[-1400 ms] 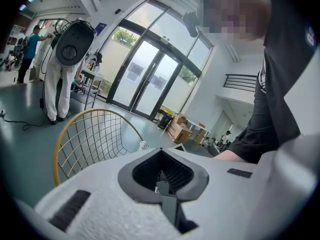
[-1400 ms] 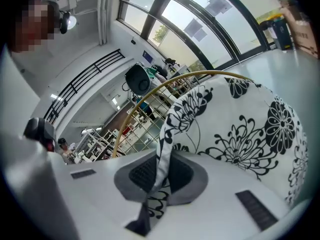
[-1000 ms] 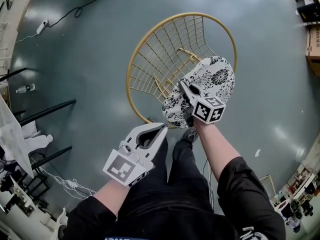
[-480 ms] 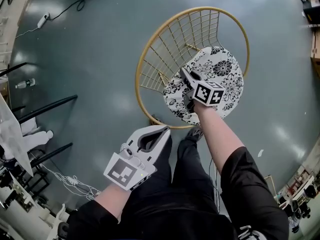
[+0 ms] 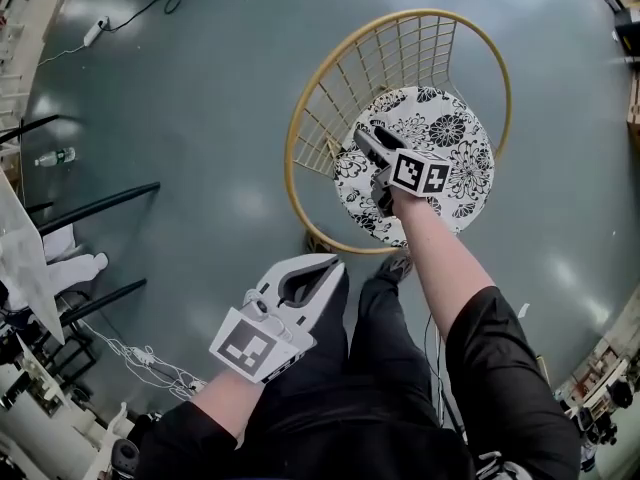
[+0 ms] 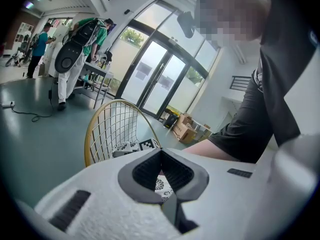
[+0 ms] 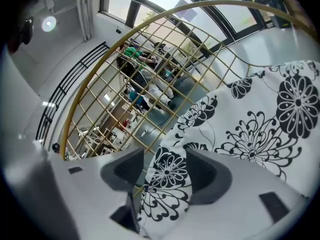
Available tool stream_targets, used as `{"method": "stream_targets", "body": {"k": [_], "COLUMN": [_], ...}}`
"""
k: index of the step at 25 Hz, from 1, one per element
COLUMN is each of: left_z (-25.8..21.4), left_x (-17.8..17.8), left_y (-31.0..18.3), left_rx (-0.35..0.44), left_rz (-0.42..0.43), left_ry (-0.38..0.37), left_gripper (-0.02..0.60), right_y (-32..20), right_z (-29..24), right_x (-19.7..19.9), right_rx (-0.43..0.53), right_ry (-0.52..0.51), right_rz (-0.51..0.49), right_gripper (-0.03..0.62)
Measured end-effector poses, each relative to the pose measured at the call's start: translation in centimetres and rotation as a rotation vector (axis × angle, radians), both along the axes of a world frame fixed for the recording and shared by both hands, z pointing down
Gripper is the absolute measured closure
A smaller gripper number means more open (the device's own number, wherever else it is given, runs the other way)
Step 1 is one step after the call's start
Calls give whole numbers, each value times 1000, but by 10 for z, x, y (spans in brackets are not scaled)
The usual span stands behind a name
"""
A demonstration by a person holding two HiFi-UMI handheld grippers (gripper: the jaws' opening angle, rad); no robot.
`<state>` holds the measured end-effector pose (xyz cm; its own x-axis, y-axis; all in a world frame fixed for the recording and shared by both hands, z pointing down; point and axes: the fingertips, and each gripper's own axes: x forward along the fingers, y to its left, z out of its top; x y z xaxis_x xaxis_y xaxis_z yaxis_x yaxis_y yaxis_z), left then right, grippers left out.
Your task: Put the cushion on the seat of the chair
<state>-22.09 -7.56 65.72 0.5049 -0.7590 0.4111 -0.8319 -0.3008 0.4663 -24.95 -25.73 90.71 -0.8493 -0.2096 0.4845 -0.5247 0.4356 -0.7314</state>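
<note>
The round white cushion [image 5: 440, 138] with black flowers lies on the seat of the gold wire chair [image 5: 300, 128]. My right gripper [image 5: 365, 140] is at the cushion's left edge. Its jaws are opening: in the right gripper view the cushion's edge [image 7: 167, 184] lies between the spread pads of the right gripper [image 7: 167, 171], with a gap at the left pad. The chair's wire back [image 7: 125, 84] rises behind. My left gripper [image 5: 328, 265] hangs lower left, away from the chair, jaws shut on nothing. In the left gripper view the chair [image 6: 100, 129] stands beyond the left gripper [image 6: 161, 151].
Grey floor surrounds the chair. Black rails [image 5: 100, 203], a bottle [image 5: 55, 156] and tangled cables [image 5: 130, 368] lie at the left. A cable [image 5: 150, 13] runs at the top left. The person's legs [image 5: 380, 308] stand just in front of the chair. People stand far off [image 6: 75, 59].
The right gripper carried the cushion further over the chair and lowered it flat onto the seat. The left gripper shifted only slightly.
</note>
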Motion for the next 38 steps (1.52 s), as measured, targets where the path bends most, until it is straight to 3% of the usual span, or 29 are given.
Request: {"method": "stream_targets", "body": {"k": [9,22,33,38], "left_z": [-43,-148,-225,-262], "left_x": [18,79,142,165], "left_y": [3,15,7,15], "left_rx": [77,167,250,285], "left_rz": [-3,68,162,227], "left_ry": [19,51,115,145], "left_gripper": [565,565,565,565], "right_y": [25,94,135,171], "right_z": [-59,-241,-402,-466], "right_x": [32,141,202,216], "right_rx": [35,74,210,300], "right_ry": [2,-63,-248,-295], "right_rz": [-14,24,48,10], "right_gripper": [352,353,355,435]}}
